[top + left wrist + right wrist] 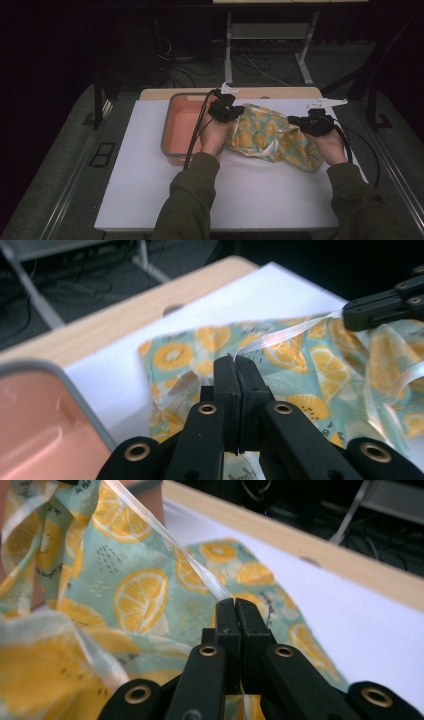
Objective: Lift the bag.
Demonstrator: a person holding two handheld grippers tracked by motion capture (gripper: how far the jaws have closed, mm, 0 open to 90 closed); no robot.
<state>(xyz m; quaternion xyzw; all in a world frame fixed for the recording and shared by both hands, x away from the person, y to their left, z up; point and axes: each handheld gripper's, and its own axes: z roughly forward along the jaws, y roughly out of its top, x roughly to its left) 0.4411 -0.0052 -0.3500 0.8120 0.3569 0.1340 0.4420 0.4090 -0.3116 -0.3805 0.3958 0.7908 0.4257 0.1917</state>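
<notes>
Olive sleeves [192,200] enter near; both hands lift the lemon-print cloth [267,135] right of the pink tub [180,127]. Left gripper [235,360] is clamped on its white hem [280,336]. Right gripper [234,601] pinches the same hem, probably stretching that edge between the 2.

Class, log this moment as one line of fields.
left gripper: shut on ribbon | right gripper: shut on ribbon | lemon-print cloth: lifted between | tub: left

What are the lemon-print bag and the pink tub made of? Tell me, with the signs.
The teal bag with yellow lemon print looks like thin glossy plastic film: translucent shiny edges pulled taut between the shut left gripper and right gripper, with soft crumples. The pink rectangular tub with a grey rim seems rigid, smooth plastic, showing faint sheen and rounded corners.
</notes>
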